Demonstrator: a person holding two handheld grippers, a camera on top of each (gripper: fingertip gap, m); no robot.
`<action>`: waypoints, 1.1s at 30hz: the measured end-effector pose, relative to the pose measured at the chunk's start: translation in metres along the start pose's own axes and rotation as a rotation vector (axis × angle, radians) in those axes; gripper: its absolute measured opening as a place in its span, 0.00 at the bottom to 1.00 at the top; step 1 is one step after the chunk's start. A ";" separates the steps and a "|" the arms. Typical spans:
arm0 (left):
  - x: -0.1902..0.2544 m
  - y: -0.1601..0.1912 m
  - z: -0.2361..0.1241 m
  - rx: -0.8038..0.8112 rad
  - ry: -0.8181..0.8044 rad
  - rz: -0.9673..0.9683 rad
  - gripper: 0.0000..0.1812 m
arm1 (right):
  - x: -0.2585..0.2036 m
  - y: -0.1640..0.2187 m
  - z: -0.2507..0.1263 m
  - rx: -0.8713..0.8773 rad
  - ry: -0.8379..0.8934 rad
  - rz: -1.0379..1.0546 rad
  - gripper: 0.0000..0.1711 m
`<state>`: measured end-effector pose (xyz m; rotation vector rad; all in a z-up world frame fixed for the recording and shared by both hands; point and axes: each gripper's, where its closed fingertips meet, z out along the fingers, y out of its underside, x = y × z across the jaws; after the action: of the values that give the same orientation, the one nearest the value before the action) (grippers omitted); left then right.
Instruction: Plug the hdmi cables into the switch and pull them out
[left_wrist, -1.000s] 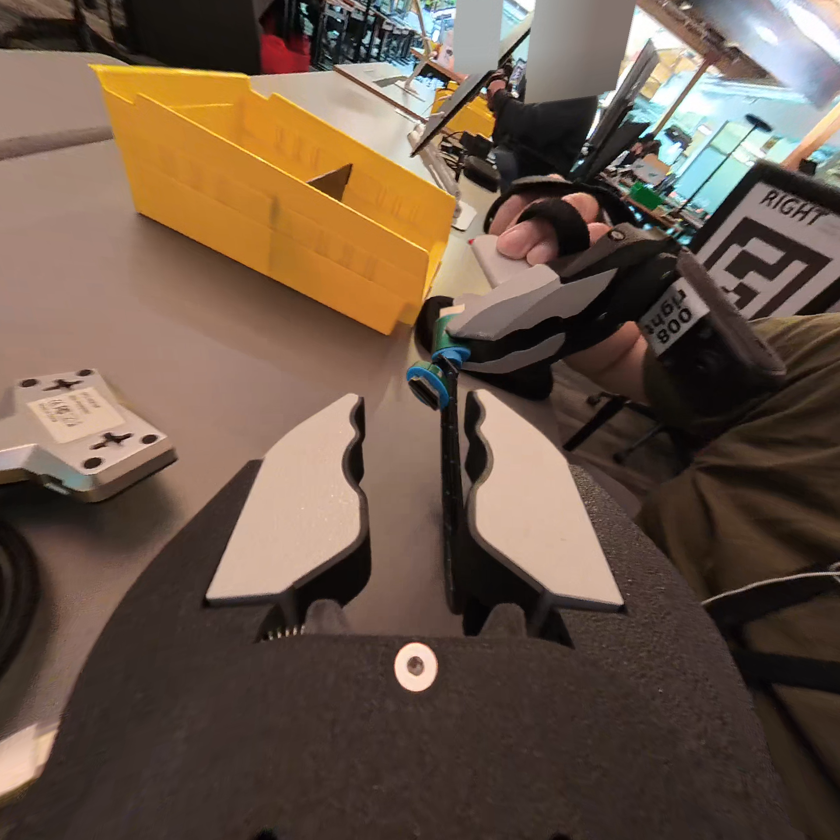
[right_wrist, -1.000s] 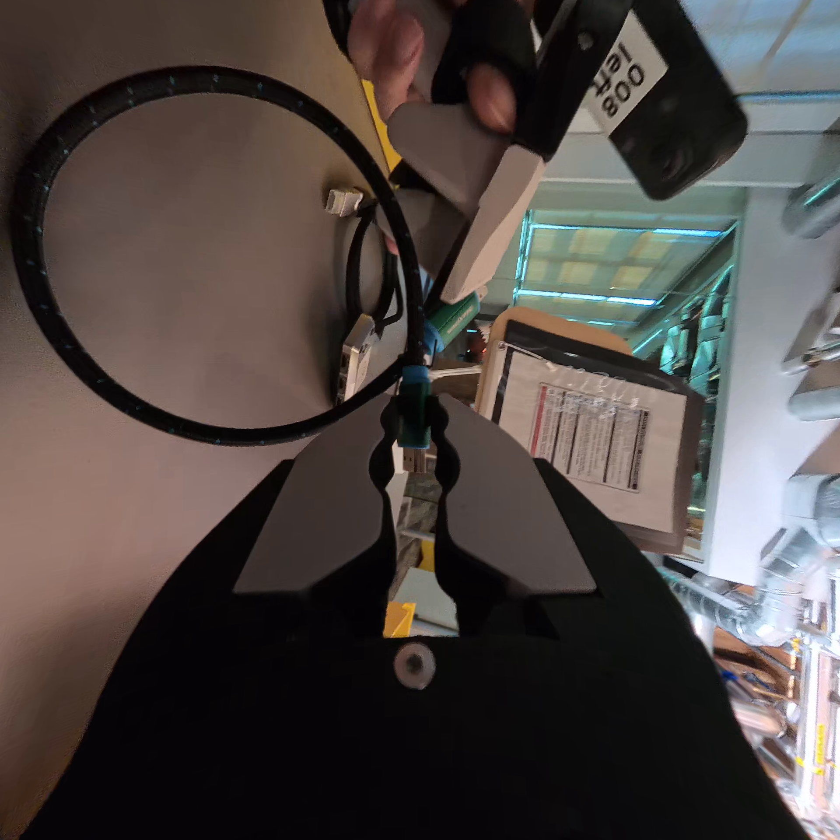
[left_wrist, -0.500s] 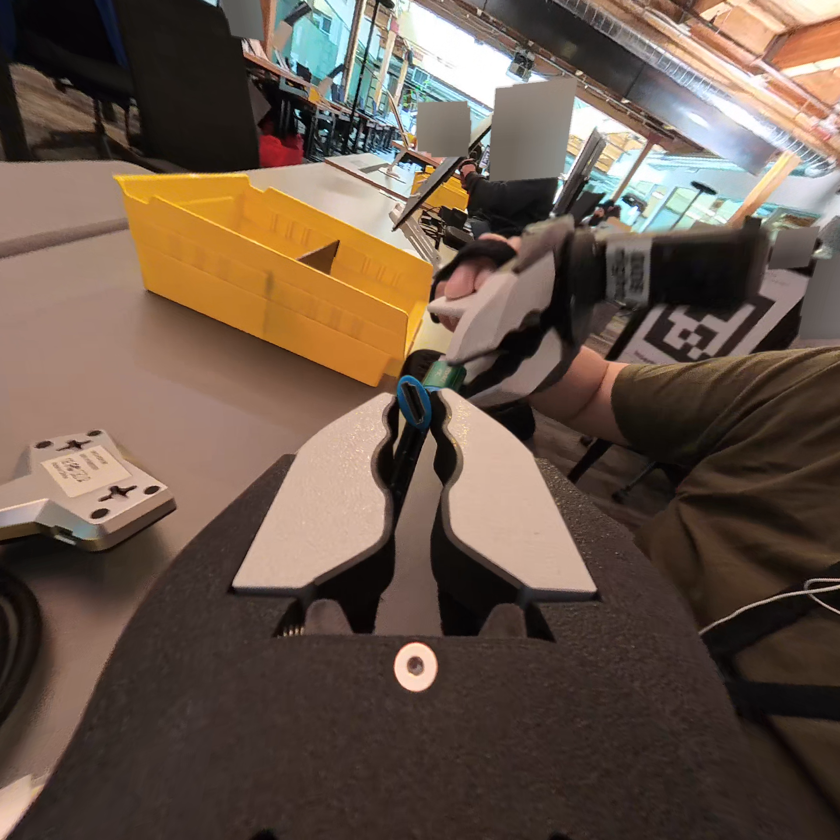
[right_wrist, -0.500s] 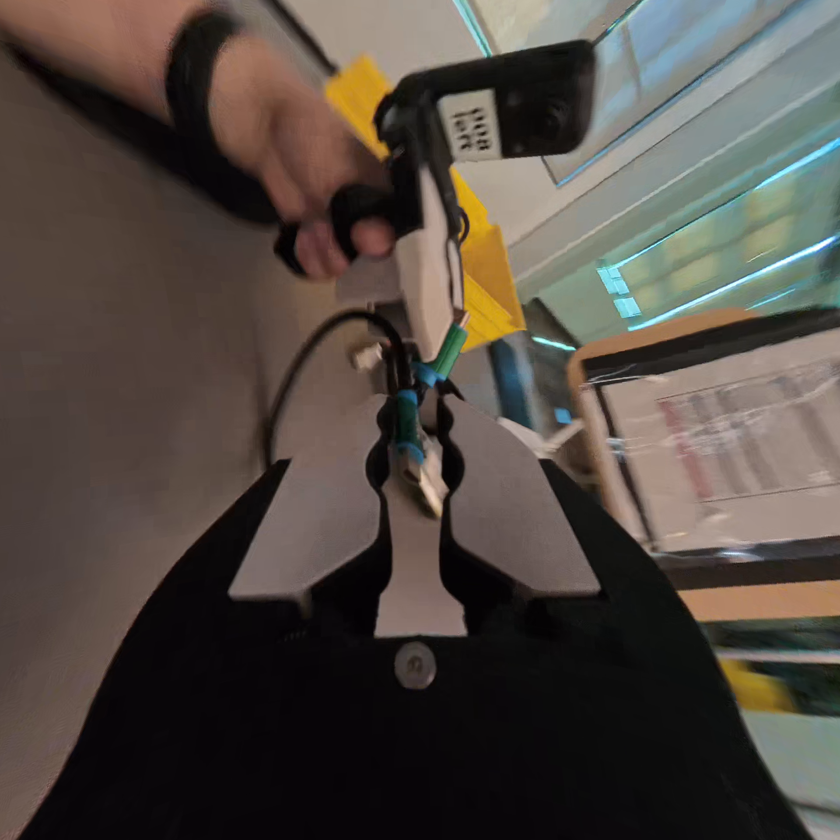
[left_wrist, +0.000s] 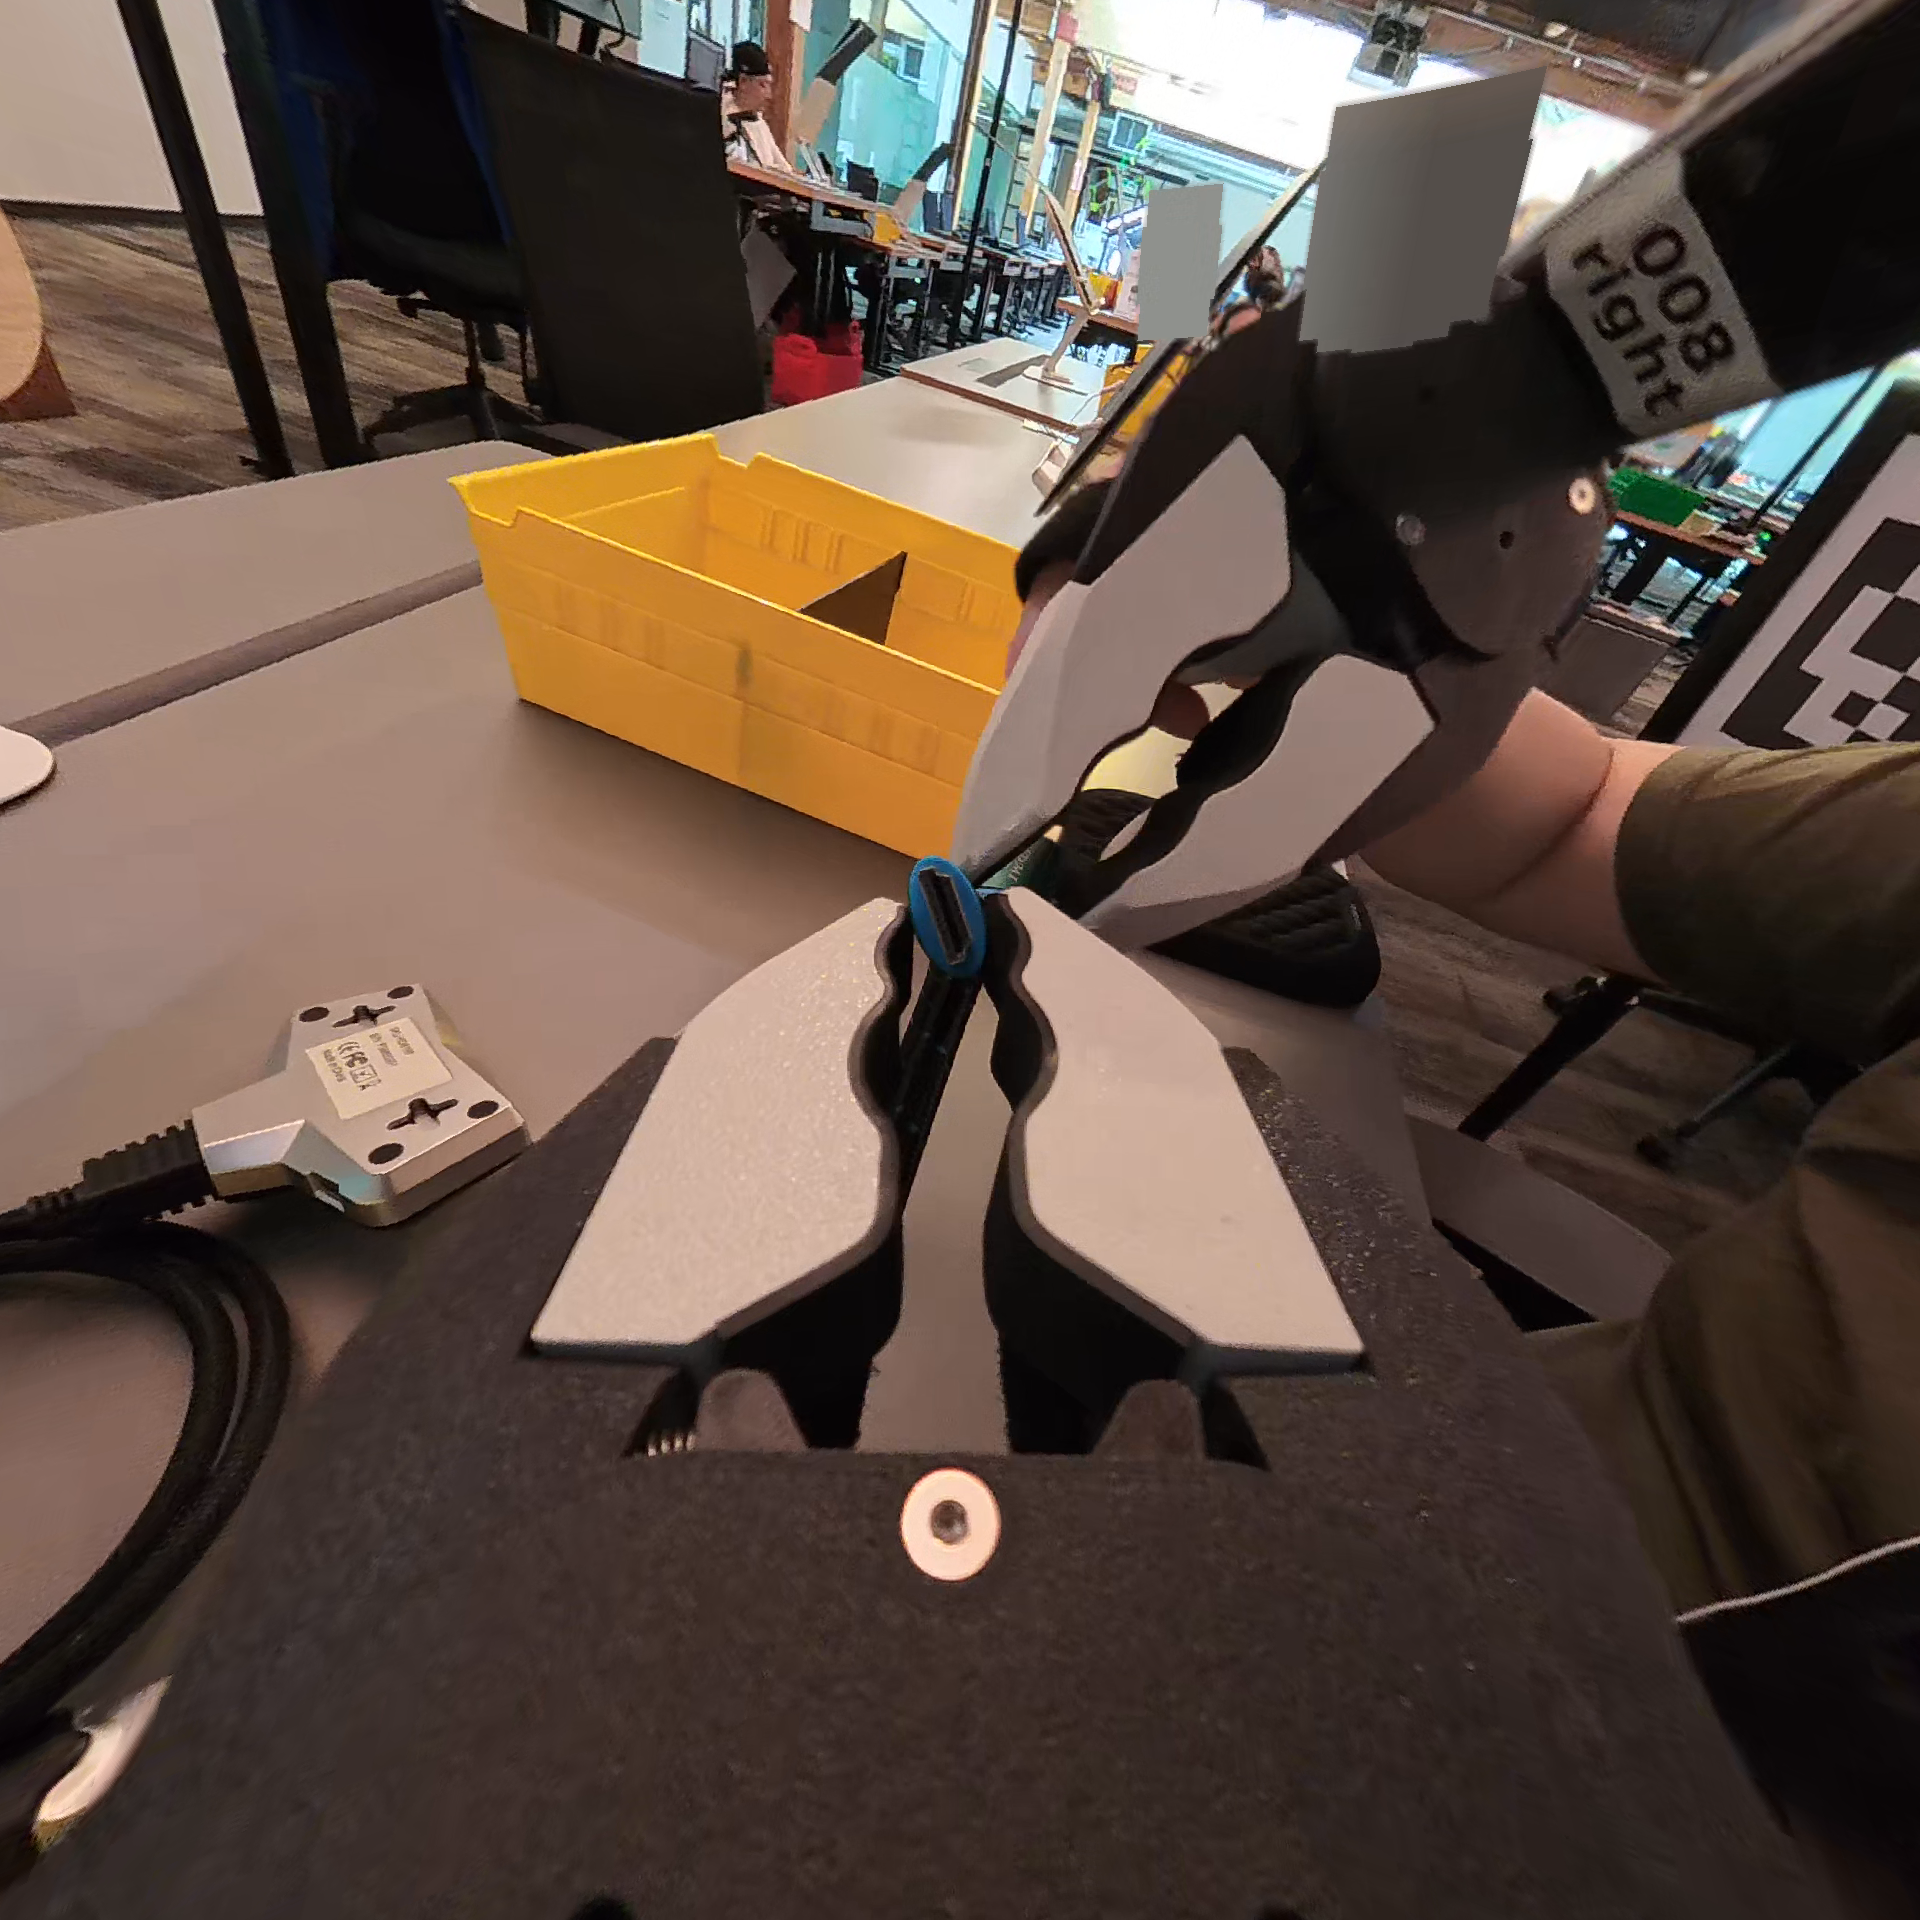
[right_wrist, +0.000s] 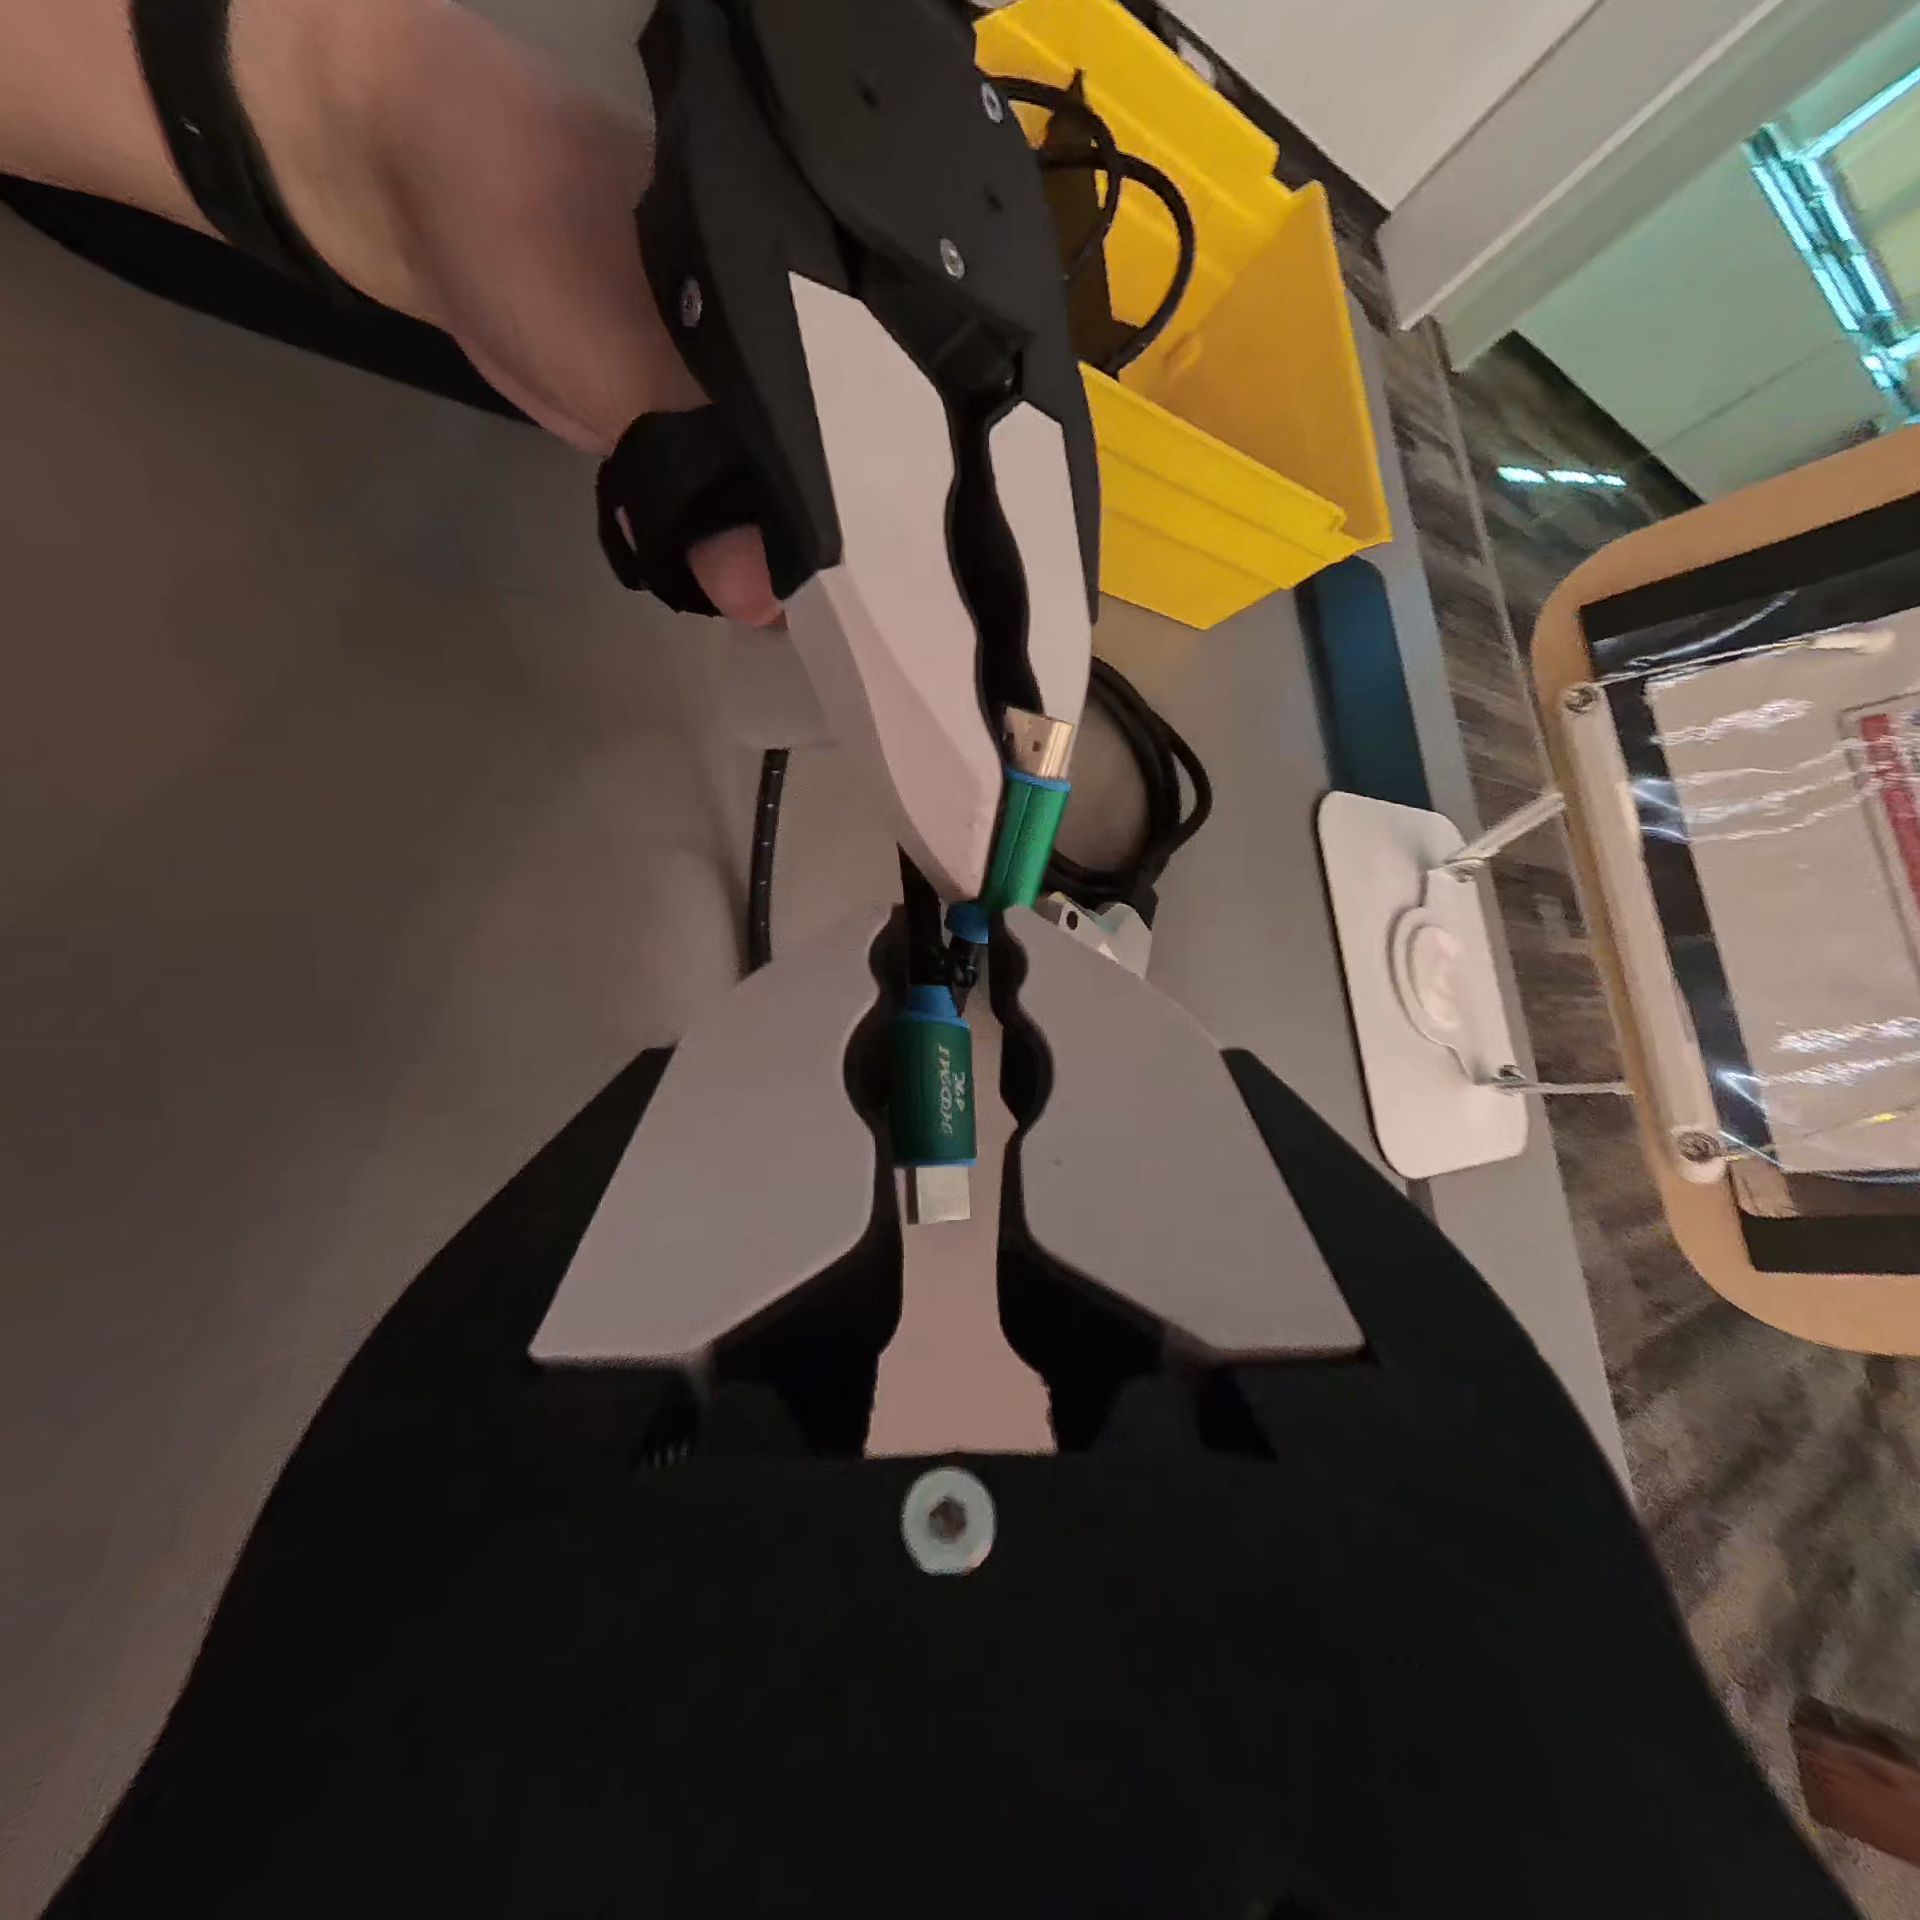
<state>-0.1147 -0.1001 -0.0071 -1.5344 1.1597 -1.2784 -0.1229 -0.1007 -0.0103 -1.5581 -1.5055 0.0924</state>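
My left gripper (left_wrist: 951, 909) is shut on a green HDMI plug; I see its blue collar (left_wrist: 943, 928) end-on between the fingertips. The right wrist view shows that plug (right_wrist: 1027, 826) in the left gripper (right_wrist: 977, 873), gold tip toward the gripper's base. My right gripper (right_wrist: 951, 920) is shut on a second green plug (right_wrist: 933, 1101), metal tip toward the camera and black cable leading out past the fingertips. The two grippers meet tip to tip above the table; the right one (left_wrist: 1039, 883) shows in the left wrist view. The silver switch (left_wrist: 358, 1101) lies label-up on the table at left.
A yellow bin (left_wrist: 727, 665) stands on the grey table behind the grippers and holds cables (right_wrist: 1143, 208). A black cable coil (left_wrist: 208, 1351) leads from the switch. A white stand base (right_wrist: 1423, 987) sits near the table edge. Less than 4 cm separates the two grippers' tips.
My left gripper closed on the plug that stood between its open fingers a second ago. Both grippers then rose and turned, the right one keeping its plug.
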 end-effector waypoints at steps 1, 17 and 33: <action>0.000 0.000 0.000 0.003 0.000 -0.013 0.07 | 0.000 0.000 0.000 -0.006 0.015 -0.002 0.09; 0.001 -0.010 -0.003 0.075 0.007 -0.083 0.07 | 0.019 -0.003 -0.010 0.147 0.278 0.208 0.01; 0.030 -0.021 -0.005 0.129 0.085 0.147 0.07 | 0.010 -0.003 -0.036 0.474 -0.438 0.983 0.01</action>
<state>-0.1143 -0.1242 0.0210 -1.2888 1.1967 -1.3029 -0.1001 -0.1122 0.0170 -1.7838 -0.7747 1.3151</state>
